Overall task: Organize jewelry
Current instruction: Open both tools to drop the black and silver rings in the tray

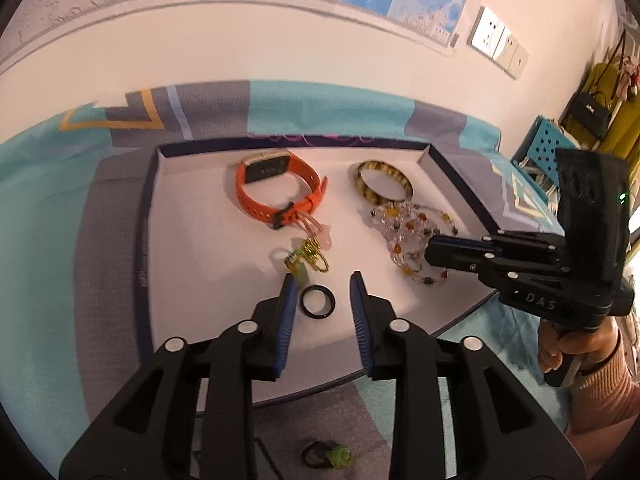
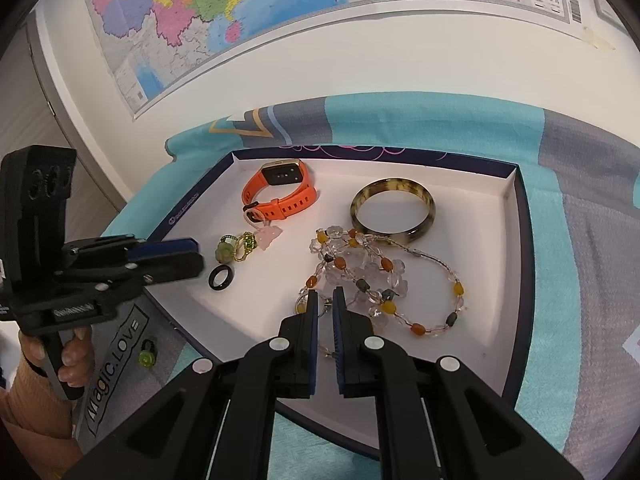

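Note:
A white-lined tray (image 1: pixel 188 248) (image 2: pixel 472 184) holds an orange watch (image 1: pixel 276 188) (image 2: pixel 280 192), a tortoiseshell bangle (image 1: pixel 384 184) (image 2: pixel 394 210), a clear and amber bead necklace (image 1: pixel 408 236) (image 2: pixel 380 284), a green and gold charm (image 1: pixel 310 258) (image 2: pixel 234 248) and a black ring (image 1: pixel 317 301) (image 2: pixel 221 278). My left gripper (image 1: pixel 323 286) (image 2: pixel 192 258) is open, its fingers either side of the black ring. My right gripper (image 2: pixel 325 300) (image 1: pixel 434 250) is nearly shut over the near end of the necklace; I cannot tell if it pinches a strand.
A green bead on a black loop (image 1: pixel 332 456) (image 2: pixel 147 356) lies outside the tray on the teal and grey cloth (image 1: pixel 48 200) (image 2: pixel 580 240). A wall with a map (image 2: pixel 240 8) stands behind. Bags hang at the far right (image 1: pixel 600 112).

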### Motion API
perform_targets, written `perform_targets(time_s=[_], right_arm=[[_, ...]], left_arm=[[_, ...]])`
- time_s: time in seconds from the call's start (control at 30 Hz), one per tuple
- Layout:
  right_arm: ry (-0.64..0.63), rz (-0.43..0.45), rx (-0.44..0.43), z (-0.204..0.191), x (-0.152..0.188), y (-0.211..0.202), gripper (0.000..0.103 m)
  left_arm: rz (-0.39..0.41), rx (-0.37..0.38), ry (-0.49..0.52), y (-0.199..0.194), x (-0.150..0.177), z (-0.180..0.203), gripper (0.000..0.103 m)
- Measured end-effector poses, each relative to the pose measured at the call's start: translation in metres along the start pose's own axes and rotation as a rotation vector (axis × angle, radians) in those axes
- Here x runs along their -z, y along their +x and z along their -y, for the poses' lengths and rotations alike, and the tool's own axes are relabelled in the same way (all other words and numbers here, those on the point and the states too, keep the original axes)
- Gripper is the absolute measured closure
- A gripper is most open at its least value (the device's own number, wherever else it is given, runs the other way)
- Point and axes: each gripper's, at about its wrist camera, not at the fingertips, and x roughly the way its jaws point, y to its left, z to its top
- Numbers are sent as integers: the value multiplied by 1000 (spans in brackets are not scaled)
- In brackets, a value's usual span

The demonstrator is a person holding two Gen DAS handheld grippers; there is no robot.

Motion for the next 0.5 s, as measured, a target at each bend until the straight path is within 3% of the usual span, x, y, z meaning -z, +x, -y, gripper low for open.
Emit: perform_targets(time_s=[0.17, 0.5], right_arm=[[6, 15, -10, 0, 1, -6, 94], [6, 50, -45, -5, 10, -28, 80]], left_arm=[[57, -4, 5, -24, 1, -2, 69], [104, -45, 24, -59, 28, -9, 59]])
